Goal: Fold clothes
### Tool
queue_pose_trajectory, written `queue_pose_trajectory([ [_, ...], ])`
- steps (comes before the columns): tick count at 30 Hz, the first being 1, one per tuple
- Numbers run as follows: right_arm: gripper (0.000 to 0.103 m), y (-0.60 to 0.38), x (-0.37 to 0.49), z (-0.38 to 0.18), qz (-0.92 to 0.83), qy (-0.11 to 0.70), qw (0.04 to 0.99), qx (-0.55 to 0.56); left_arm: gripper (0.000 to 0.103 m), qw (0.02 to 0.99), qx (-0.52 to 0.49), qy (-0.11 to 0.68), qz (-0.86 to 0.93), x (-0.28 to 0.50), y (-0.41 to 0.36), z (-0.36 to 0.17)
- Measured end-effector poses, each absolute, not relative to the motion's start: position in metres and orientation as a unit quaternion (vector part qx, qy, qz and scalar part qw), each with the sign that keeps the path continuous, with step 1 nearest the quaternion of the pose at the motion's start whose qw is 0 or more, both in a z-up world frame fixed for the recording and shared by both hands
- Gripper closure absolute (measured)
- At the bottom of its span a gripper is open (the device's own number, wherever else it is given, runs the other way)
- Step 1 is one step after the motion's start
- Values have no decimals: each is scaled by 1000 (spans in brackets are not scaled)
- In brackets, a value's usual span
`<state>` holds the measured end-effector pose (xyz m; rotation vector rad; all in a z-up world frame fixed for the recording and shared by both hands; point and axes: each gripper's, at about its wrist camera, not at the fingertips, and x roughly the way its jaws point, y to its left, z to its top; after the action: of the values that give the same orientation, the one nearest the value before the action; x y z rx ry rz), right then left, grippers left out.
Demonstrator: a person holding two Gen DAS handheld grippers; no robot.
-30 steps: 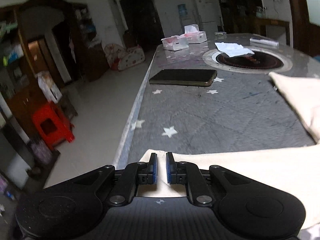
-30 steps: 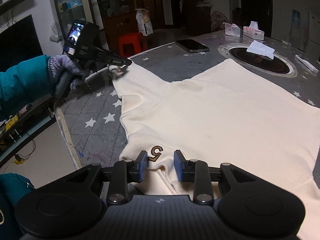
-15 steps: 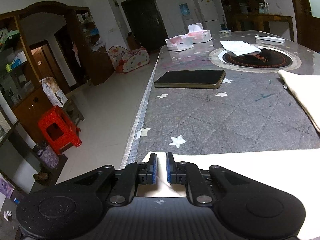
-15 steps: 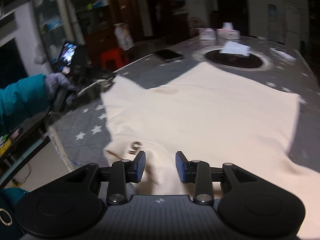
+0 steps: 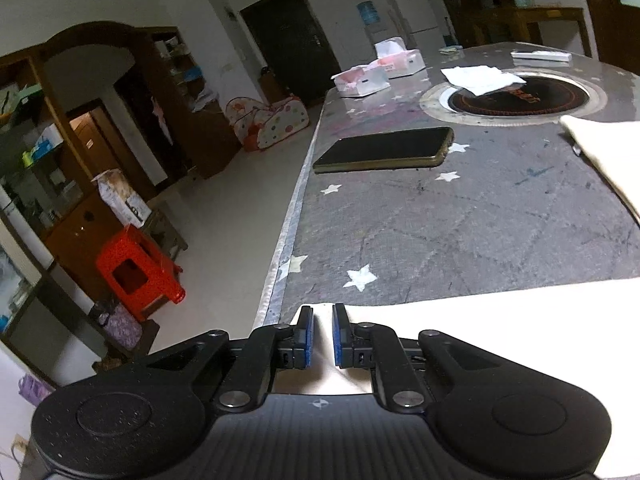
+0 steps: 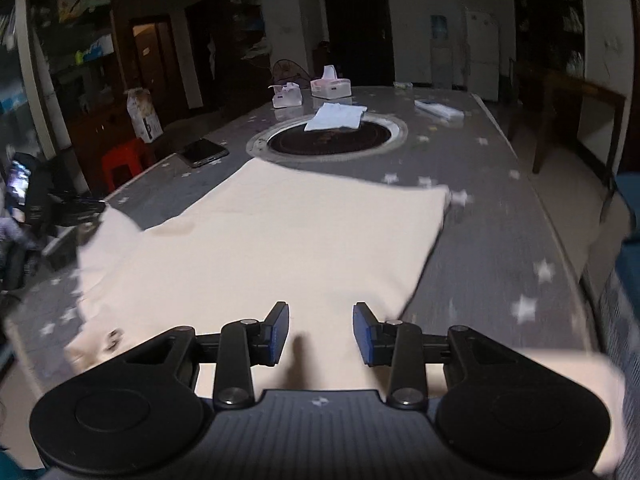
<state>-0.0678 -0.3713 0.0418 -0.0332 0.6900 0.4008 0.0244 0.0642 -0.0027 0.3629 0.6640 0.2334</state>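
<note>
A cream shirt [image 6: 280, 248] lies spread flat on the grey star-patterned table [image 6: 500, 240]. My left gripper [image 5: 322, 322] is shut on the end of the shirt's sleeve [image 5: 480, 320] near the table's left edge. It also shows at the left of the right wrist view [image 6: 60, 210], holding the sleeve. My right gripper [image 6: 320, 320] is open and empty, hovering above the shirt's near part. A further piece of the shirt [image 5: 608, 156] shows at the right of the left wrist view.
A black phone [image 5: 384, 150] lies near the table's left edge. A round inset burner [image 6: 328, 140] with a white cloth [image 6: 336, 116] on it sits mid-table. Tissue boxes [image 6: 312, 90] stand at the far end. A red stool [image 5: 136, 276] stands on the floor left of the table.
My right gripper has opened wider and swung to the right across the shirt, away from the "5" print. My left gripper has stayed shut on the sleeve end, barely moving.
</note>
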Motion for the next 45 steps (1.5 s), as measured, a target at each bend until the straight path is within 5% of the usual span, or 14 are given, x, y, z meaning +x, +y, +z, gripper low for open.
queue_pose_trajectory([
  [10,69,-385,51,23,107,369,923,-17,91,923,172,317,134,20,73,-5],
  [12,73,-387,66,16,101,377,920,-13,91,923,171,316,138,20,76,-5],
  [14,89,-385,77,14,105,376,920,-11,91,923,172,315,142,20,76,-6],
  [17,95,-377,93,12,112,377,919,-11,91,922,171,316,146,21,77,-6],
  [26,88,-344,145,16,141,373,916,-45,91,916,160,323,177,21,91,-6],
  [35,74,-333,61,47,228,354,902,-94,85,914,147,329,189,13,93,2],
  [45,74,-277,-71,32,362,348,849,-169,72,952,118,275,64,-27,13,44],
])
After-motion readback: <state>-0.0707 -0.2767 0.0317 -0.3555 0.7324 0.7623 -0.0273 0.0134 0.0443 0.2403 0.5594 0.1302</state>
